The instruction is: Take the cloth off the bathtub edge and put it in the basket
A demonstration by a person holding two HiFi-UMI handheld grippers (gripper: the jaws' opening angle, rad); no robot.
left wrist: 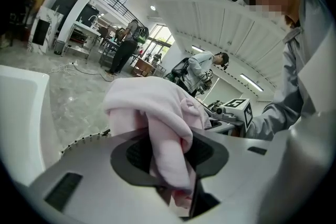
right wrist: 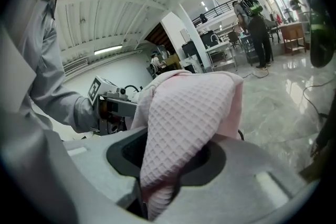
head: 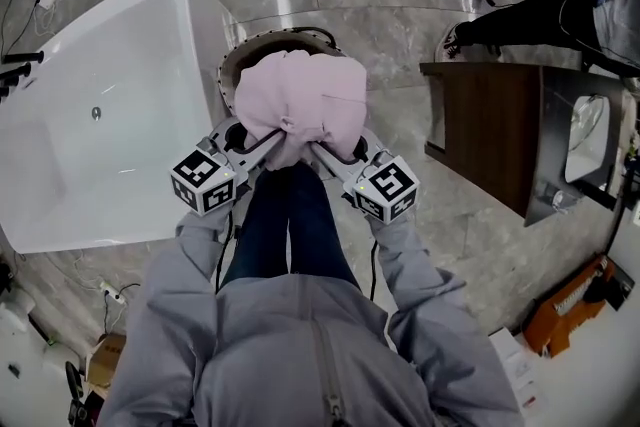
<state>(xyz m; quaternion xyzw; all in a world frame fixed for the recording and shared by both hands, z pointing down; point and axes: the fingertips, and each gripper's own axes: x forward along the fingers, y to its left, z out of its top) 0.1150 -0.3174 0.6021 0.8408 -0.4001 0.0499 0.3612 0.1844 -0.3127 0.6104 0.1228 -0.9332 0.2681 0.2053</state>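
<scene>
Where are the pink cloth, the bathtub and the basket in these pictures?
cloth (head: 300, 95), head view, top of the pink bundle.
bathtub (head: 110, 75), head view, bare white inside wall.
basket (head: 290, 35), head view, far rim showing above the cloth.

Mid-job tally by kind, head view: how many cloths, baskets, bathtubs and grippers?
cloth, pink: 1
basket: 1
bathtub: 1
grippers: 2, left gripper and right gripper, both shut on the cloth
Total: 5
</scene>
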